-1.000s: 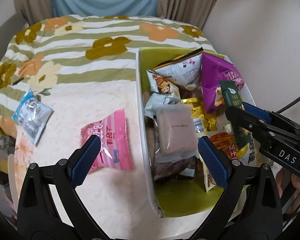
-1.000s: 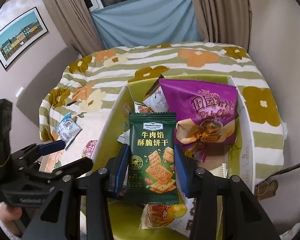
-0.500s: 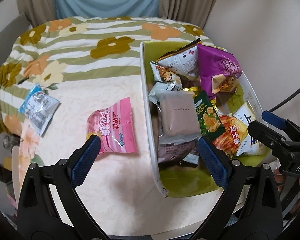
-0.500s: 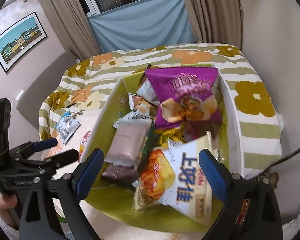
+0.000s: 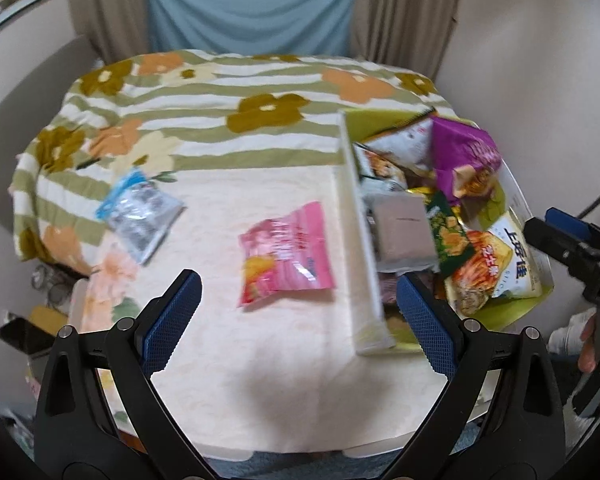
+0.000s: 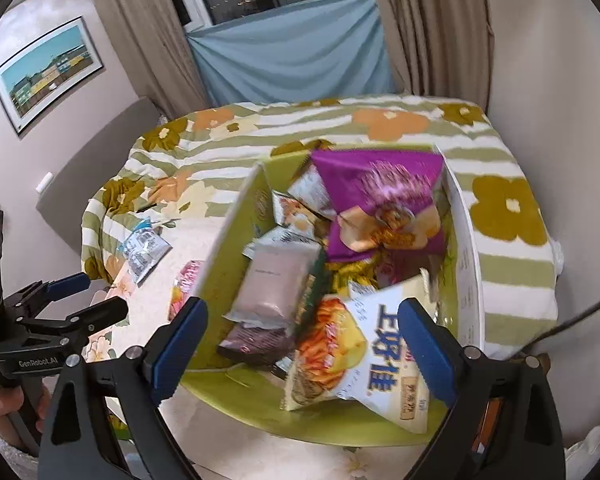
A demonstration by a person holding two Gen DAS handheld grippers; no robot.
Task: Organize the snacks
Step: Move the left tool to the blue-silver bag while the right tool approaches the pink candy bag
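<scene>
A green-lined box (image 5: 350,216) (image 6: 236,224) stands on the right of the table, full of snack packets: a purple bag (image 6: 384,204), a white and yellow chips bag (image 6: 364,348), a green cracker pack (image 5: 448,236) and a grey-pink pack (image 6: 274,280). A pink candy packet (image 5: 286,256) lies on the table left of the box. A blue and clear packet (image 5: 140,212) lies farther left. My left gripper (image 5: 296,320) is open and empty, just short of the pink packet. My right gripper (image 6: 300,348) is open and empty above the box's near end.
The table carries a cream mat (image 5: 260,380) and a striped flowered cloth (image 5: 220,100). A wall (image 5: 540,80) stands close on the right and curtains (image 5: 252,8) at the back. Clutter sits low beside the table's left edge (image 5: 32,332).
My right gripper opened and let go of the green cracker pack, which now lies in the box. It then drew back. My left gripper moved left toward the pink packet.
</scene>
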